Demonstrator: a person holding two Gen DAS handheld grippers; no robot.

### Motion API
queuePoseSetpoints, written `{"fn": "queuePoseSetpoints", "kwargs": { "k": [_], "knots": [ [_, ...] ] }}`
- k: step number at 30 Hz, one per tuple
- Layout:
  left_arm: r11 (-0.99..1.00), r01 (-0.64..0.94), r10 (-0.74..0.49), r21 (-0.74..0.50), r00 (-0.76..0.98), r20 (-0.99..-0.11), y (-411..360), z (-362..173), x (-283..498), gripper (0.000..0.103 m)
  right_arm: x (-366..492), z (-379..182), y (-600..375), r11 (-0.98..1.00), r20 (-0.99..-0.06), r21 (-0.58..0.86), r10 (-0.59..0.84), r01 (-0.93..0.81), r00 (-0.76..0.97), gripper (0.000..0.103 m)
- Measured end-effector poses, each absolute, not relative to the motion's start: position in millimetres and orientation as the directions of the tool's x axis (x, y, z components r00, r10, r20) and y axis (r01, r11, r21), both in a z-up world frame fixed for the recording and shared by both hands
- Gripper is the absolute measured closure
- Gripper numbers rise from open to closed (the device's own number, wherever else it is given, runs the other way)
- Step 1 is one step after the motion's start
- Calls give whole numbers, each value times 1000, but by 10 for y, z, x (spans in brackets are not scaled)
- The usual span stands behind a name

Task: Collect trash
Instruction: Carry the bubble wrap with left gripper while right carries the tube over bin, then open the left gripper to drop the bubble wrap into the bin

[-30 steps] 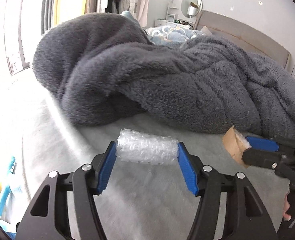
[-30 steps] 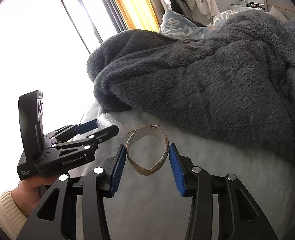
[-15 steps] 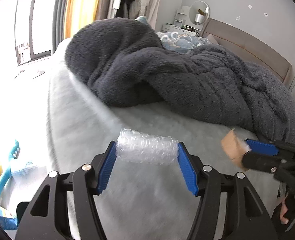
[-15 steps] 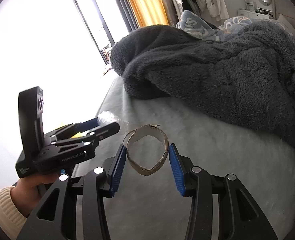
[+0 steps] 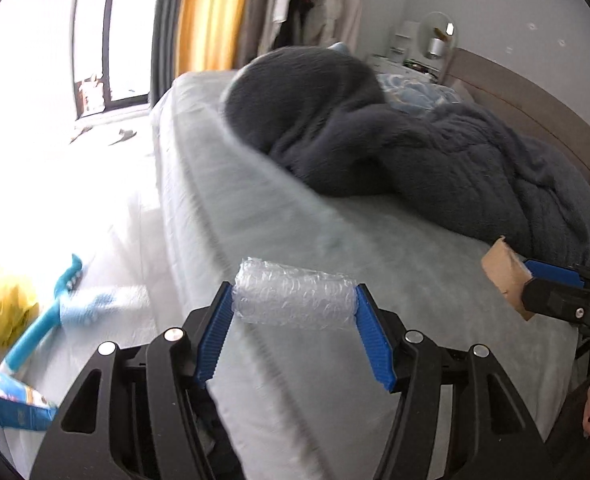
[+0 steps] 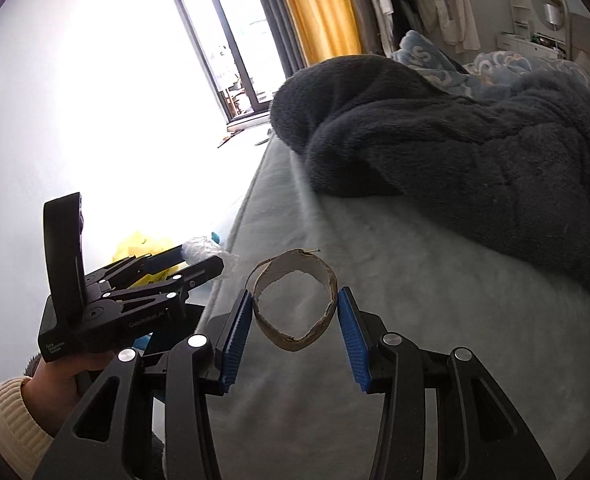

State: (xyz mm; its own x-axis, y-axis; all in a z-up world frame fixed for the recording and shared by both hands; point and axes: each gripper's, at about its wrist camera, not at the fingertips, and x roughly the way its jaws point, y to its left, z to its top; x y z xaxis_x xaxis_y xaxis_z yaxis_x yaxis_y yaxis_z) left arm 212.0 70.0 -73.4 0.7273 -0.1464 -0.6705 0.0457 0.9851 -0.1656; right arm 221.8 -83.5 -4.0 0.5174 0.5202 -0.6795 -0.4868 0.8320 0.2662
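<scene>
A roll of clear bubble wrap (image 5: pixel 294 296) lies crosswise between the blue pads of my left gripper (image 5: pixel 294 300), which is shut on it above the bed's edge. My right gripper (image 6: pixel 295 306) is shut on a squashed brown cardboard tube (image 6: pixel 295 304), seen end-on as a ring. In the left wrist view the right gripper (image 5: pixel 551 288) shows at the far right with the cardboard tube (image 5: pixel 505 276) in it. In the right wrist view the left gripper (image 6: pixel 183 264) appears at the lower left, held by a hand in a cream sleeve (image 6: pixel 11 420), with the bubble wrap (image 6: pixel 201 248) at its tip.
A dark grey fleece blanket (image 5: pixel 395 144) is heaped on the pale grey bed (image 5: pixel 295 380). On the floor left of the bed lie a yellow bag (image 5: pixel 3 304), a blue-handled brush (image 5: pixel 51 312) and a blue packet (image 5: pixel 11 404). Window and orange curtain (image 5: pixel 211 12) stand behind.
Both grippers have drawn back from the blanket toward the bed's edge and swung left, each keeping its grip. The floor with the yellow bag and blue brush has come into view.
</scene>
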Motion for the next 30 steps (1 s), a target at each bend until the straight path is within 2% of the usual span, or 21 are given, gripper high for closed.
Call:
{"fn": "queuePoseSetpoints", "kwargs": {
  "k": [18,25,30],
  "knots": [
    [982,-110,-54,-154,616,-786,1621,-1161,1964,40,2136,-66,314,720,-687,257,605,-645,402,58],
    [977,-166,-32,-133,504,-863,1966,-1460,1917,40,2197,-163,735,675,-695,282,634,-682,340,58],
    [966,-217,-34,-139,428,-903,2217,-1644,1830,34,2211,-250,1052,650,-703,294,644,-701,302,58]
  ]
}}
